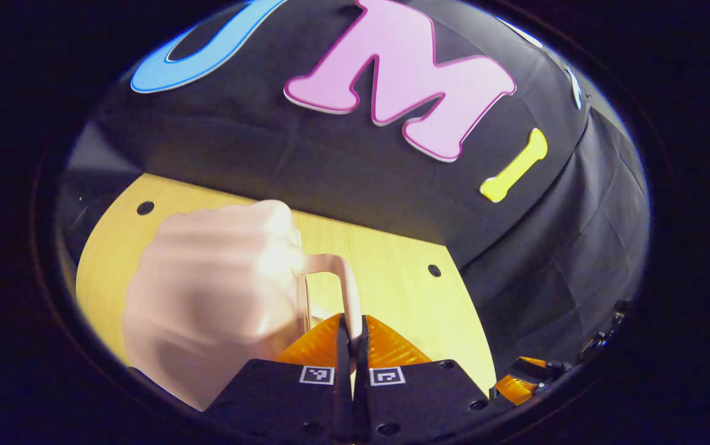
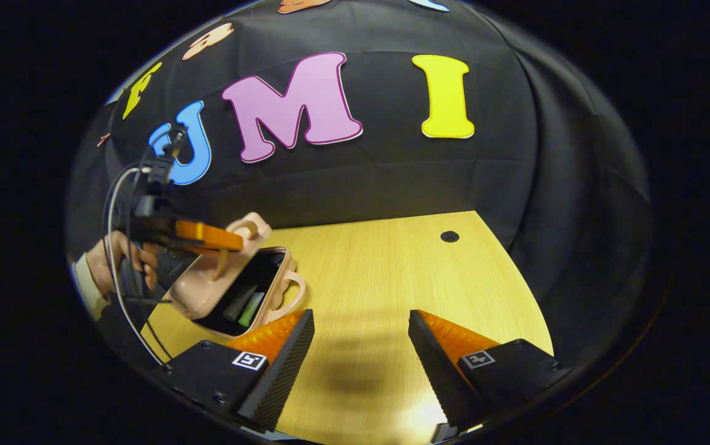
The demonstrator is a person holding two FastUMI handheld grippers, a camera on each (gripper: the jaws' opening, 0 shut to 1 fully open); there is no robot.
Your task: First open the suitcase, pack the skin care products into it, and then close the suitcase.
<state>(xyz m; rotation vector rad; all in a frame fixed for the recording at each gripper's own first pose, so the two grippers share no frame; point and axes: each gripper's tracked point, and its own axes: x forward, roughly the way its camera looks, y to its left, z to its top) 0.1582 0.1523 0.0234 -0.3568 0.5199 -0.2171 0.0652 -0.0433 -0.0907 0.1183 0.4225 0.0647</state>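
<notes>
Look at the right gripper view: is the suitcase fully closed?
No: the suitcase has its lid raised partway, and skin care products show lying in its dark interior.

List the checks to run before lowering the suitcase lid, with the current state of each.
1. Left gripper shut on the lid handle: ok.
2. Skin care tubes inside the suitcase: ok, two lie in it.
3. Tubes below the rim: cannot tell.
4. Right gripper away from the suitcase: ok, open and empty over the table.
5. Lid closed: not ok, it is raised.
</notes>
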